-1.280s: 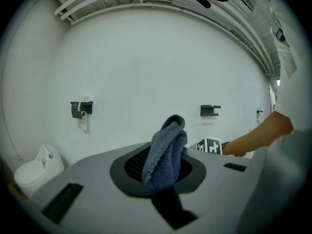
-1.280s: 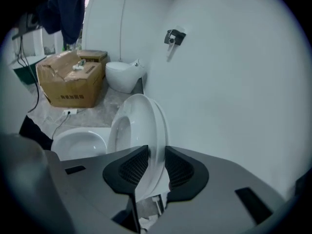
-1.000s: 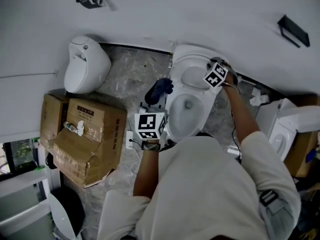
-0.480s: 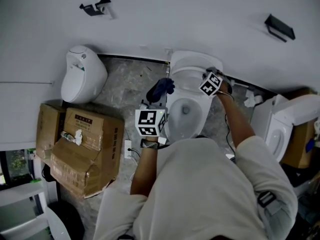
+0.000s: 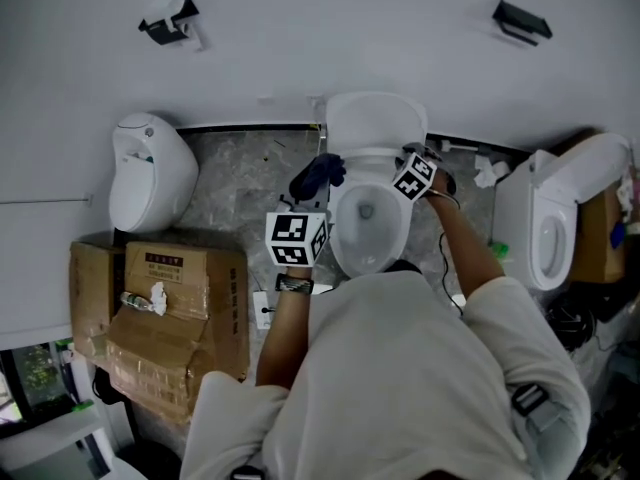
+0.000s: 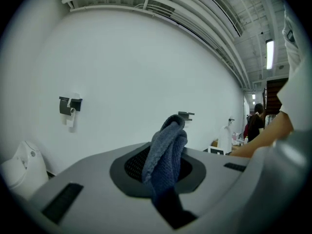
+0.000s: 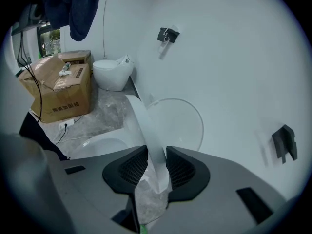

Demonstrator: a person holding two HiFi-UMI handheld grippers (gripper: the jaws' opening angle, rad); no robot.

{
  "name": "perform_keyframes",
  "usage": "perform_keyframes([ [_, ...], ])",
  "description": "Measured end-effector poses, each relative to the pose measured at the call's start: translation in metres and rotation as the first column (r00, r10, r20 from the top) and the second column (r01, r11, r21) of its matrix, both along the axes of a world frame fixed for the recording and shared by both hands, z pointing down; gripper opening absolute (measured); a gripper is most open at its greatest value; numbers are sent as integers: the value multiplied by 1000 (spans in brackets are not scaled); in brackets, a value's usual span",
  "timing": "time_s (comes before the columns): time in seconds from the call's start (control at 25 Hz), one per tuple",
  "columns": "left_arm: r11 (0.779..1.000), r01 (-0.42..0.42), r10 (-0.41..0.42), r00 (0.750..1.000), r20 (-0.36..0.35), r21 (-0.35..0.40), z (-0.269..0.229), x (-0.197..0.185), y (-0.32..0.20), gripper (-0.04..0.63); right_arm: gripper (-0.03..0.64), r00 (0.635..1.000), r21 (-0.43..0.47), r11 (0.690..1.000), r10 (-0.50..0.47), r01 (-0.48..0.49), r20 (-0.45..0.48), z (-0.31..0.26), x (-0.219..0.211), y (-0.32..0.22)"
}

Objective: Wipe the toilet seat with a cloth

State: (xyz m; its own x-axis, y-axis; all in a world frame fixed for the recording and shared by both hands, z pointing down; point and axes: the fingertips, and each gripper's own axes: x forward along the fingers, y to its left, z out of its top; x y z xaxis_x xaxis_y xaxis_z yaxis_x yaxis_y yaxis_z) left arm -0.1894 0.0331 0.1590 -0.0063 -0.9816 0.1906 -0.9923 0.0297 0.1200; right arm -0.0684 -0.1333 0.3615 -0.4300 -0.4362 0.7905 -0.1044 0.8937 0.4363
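Observation:
A white toilet (image 5: 368, 230) stands against the wall with its lid (image 7: 183, 123) leaning back. My right gripper (image 5: 405, 168) is at the bowl's right side. Its jaws are shut on the thin white edge of the raised toilet seat (image 7: 146, 130), which runs up between the pads of that gripper (image 7: 157, 157). My left gripper (image 5: 310, 193) hangs left of the bowl and is shut on a dark blue cloth (image 5: 318, 176). In the left gripper view the cloth (image 6: 165, 147) bunches up out of the jaws of that gripper (image 6: 163, 167), which points at the bare wall.
A second white toilet (image 5: 148, 168) sits far left with cardboard boxes (image 5: 170, 298) in front of it. Another toilet (image 5: 552, 218) stands at the right. Cables and a socket strip (image 5: 262, 308) lie on the grey floor. Paper holders (image 5: 165, 18) hang on the wall.
The right gripper has swung along the toilet's right side with the seat edge in its jaws. The left gripper drifted a little with the cloth. The head view shifted, and the right-hand toilet shows more.

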Motion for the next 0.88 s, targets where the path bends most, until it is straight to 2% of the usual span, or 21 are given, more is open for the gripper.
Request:
perform_keyframes([
  [0.24, 995, -96, 95, 994, -48, -22, 20, 21, 23, 46, 147, 1000, -42, 999, 28, -28, -7, 16, 24, 53],
  [0.56, 983, -161, 153, 984, -96, -87, 57, 35, 49, 46, 166, 986, -115, 993, -52, 34, -161, 58, 53, 122],
  [0.88, 971, -180, 160, 978, -131, -159, 100, 35, 64, 46, 200, 962, -201, 974, -149, 103, -228, 109, 80, 191],
])
